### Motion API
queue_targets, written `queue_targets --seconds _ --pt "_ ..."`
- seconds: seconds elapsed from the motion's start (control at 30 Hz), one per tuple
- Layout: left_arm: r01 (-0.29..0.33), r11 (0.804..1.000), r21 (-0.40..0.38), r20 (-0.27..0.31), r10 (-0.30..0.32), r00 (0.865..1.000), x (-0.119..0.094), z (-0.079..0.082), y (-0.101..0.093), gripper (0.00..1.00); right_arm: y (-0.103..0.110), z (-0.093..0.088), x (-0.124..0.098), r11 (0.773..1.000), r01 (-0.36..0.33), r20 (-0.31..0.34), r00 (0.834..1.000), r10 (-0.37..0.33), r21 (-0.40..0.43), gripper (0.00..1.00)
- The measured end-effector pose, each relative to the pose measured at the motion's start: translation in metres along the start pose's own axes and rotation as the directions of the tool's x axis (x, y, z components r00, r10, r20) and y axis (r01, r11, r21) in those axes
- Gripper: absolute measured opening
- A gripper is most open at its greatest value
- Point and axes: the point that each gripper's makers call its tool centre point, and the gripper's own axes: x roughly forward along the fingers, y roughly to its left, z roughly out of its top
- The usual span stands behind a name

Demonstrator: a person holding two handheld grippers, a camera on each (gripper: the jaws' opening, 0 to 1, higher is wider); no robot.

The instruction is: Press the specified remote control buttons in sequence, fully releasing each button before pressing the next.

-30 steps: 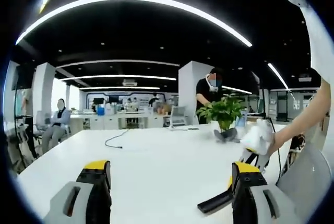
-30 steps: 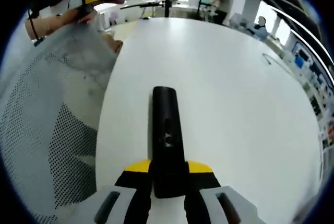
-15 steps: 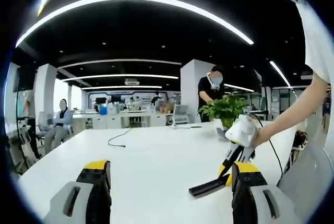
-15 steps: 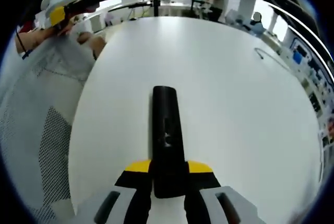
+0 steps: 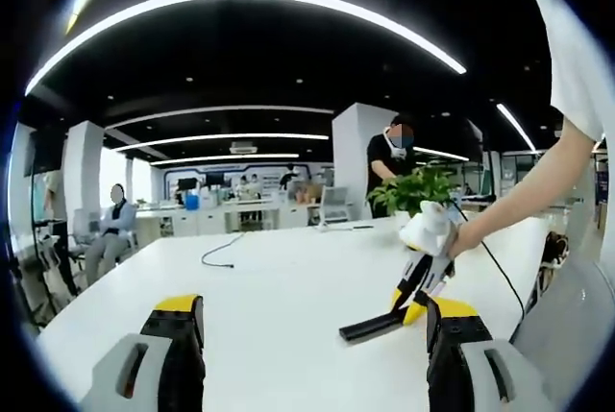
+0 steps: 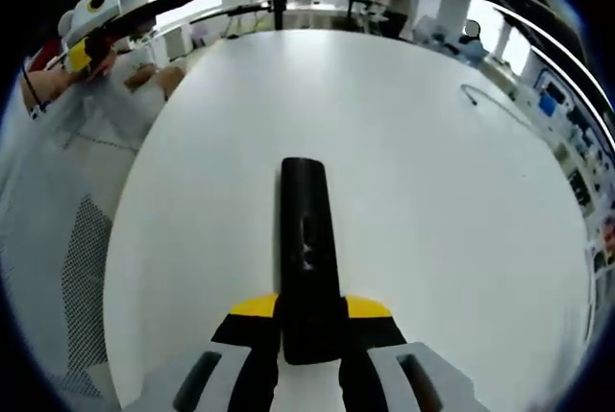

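Right gripper view: the right hand-held gripper is clenched on a black remote control, its yellow-tipped jaws pressed against both sides of the near end. The remote runs straight ahead from the jaws, above the white table. Its near end is hidden between the jaws, and the markings on its upper face are too small and dark to read; individual buttons cannot be told apart. Far ahead and to the left of this gripper, the left hand-held gripper appears at the edge of the picture, partly cut off, with a hand close by. A grey mesh chair back lies to the left, cut off by the edge. A dark cable lies on the table well ahead and to the right.

Left gripper view: the left hand-held gripper stands released, its jaws wide apart with nothing between them. Ahead and to the right, just beyond its right jaw, the right hand-held gripper holds the remote control, which slants down toward the table; whether its tip touches the surface cannot be told. The person's hand grips it from above, the forearm running off to the right. A potted plant stands behind, with its pot hidden by the hand. A person in dark clothes stands behind the plant, and another person sits far off to the left.
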Motion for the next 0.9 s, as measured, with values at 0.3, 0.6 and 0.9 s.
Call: queue_targets --seconds 0.3,0.6,0.9 --pt "0.011 1.000 0.020 -0.026 -0.010 1.000 0.000 -0.002 -0.002 1.00 -0.017 0.003 -0.001 1.000 0.000 -0.005 1.000 0.000 0.006 0.20" --pt "0.008 1.000 0.026 -0.033 -0.007 0.999 -0.002 -0.002 -0.002 1.00 -0.033 0.004 -0.001 1.000 -0.001 -0.018 1.000 0.001 0.003 0.20" --pt "0.004 0.999 0.033 -0.046 -0.003 0.999 -0.001 -0.004 -0.002 1.00 -0.050 0.004 0.001 1.000 -0.002 -0.032 0.999 0.003 0.005 0.21"
